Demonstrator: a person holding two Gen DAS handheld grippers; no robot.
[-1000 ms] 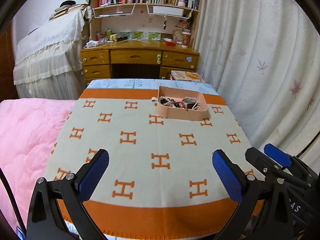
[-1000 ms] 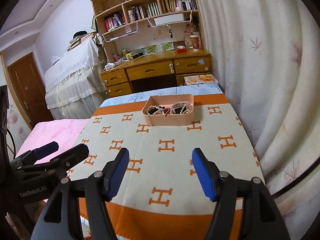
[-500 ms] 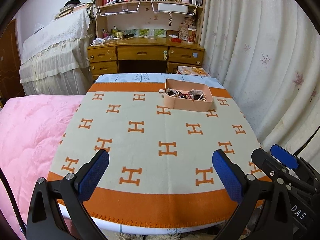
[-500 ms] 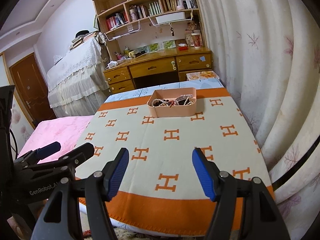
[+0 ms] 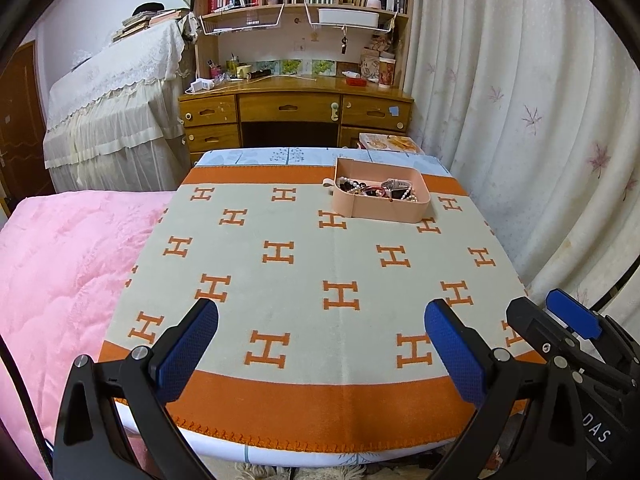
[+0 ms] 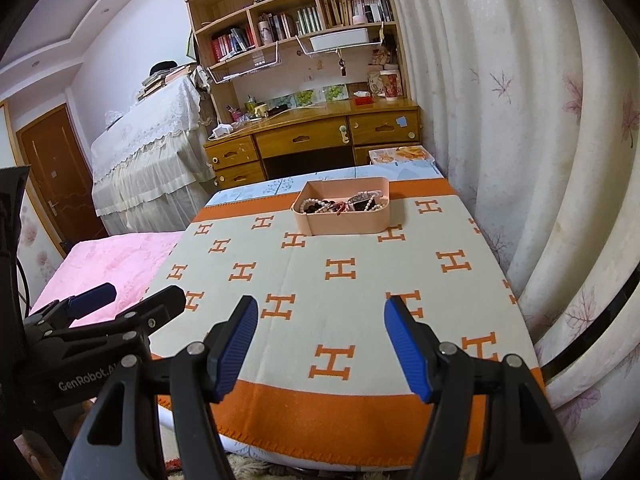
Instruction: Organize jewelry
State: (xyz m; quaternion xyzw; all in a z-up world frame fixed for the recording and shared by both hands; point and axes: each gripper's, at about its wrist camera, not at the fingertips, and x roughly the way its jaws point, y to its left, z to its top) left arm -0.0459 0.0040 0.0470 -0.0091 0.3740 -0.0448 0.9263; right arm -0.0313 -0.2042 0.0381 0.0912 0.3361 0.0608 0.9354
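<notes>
A pink tray (image 5: 394, 210) stands at the far right of the table; it also shows in the right wrist view (image 6: 344, 224). In it lies a heap of jewelry (image 5: 378, 190) (image 6: 340, 205): bead bracelets, pearls and a watch. My left gripper (image 5: 320, 322) is open and empty over the table's near edge, far short of the tray. My right gripper (image 6: 320, 318) is open and empty too, beside it on the right. The right gripper's side shows in the left wrist view (image 5: 560, 328); the left gripper's side shows in the right wrist view (image 6: 120, 300).
An orange and cream blanket with H marks (image 5: 304, 264) covers the table. A pink bed (image 5: 60, 264) adjoins it on the left. White curtains (image 5: 540, 140) hang close on the right. A wooden desk with bookshelves (image 5: 296, 108) stands behind.
Both grippers have drawn back and up from the table. More of the near orange border and table edge shows now. The tray looks farther off. Both jaws stay open.
</notes>
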